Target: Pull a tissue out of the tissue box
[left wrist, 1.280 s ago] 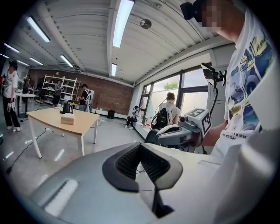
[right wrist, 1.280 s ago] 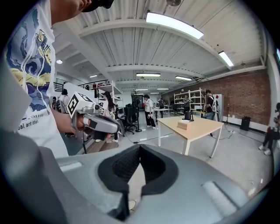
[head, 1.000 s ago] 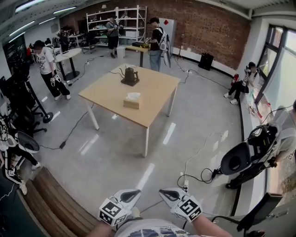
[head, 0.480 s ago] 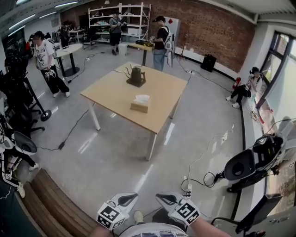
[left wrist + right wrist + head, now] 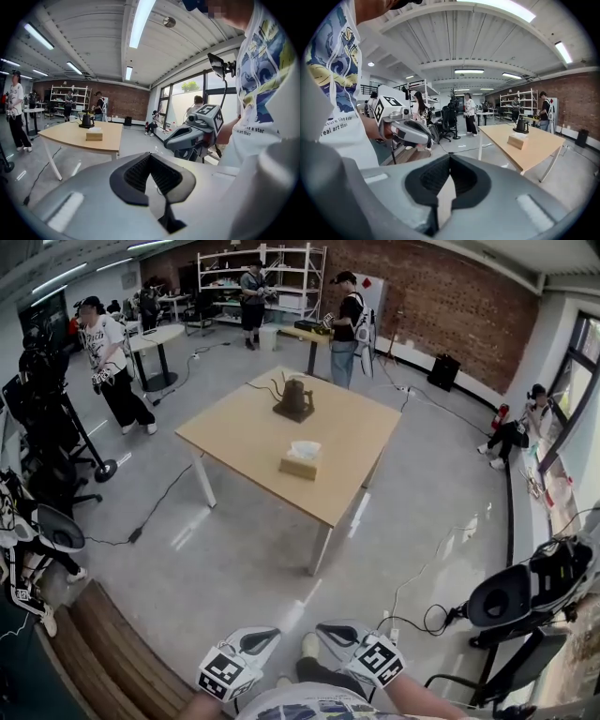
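Currently, the left gripper (image 5: 263,636) and right gripper (image 5: 329,630) are held low with jaws closed together, empty; the tissue box (image 5: 302,464) is set on the table (image 5: 234,427), well apart from both.

Well ahead of the left gripper (image 5: 272,634) stands a wooden table (image 5: 244,432) bearing a dark kettle (image 5: 294,399); brick wall (image 5: 441,306) beyond

The head view looks steeply down; both gripper views look low along their jaws. All share the distant pale rectangular wooden table (image 5: 244,437) and, seemingly, a tan tissue box (image 5: 299,466).
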{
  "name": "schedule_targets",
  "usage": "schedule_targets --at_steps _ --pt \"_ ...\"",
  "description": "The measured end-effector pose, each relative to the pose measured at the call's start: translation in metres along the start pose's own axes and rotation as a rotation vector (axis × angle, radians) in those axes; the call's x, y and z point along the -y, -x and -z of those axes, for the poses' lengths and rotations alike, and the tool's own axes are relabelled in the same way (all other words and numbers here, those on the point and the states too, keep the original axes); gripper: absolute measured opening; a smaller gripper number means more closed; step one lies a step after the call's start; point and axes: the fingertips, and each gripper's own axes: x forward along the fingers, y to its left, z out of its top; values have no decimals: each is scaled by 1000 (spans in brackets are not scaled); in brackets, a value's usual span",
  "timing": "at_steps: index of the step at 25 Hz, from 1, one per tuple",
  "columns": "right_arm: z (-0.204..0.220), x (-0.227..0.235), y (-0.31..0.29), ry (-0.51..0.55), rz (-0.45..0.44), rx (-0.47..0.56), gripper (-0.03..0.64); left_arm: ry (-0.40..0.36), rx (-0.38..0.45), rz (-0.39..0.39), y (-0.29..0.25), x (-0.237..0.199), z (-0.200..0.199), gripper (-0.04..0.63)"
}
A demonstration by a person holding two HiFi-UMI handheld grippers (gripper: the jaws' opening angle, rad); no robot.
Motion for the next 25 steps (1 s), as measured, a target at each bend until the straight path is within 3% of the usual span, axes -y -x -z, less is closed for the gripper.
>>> schedule_targets --at_steps 6,13,19,25 --pt "-28 75 -18 24 -35 41 3 -16 -1 -45 -48 -47 -40 2" --pt "-32 153 -33 26 -57 44 3 -42 20 -57 -115 -82 -75 2" --pt "-32 183 -61 -1 -82 26 3 -14 23 -52 -143 -117 -85 2" --pt "-46 224 -104 -19 -41 15 3 -12 15 -18 -163 -179 -89 2"
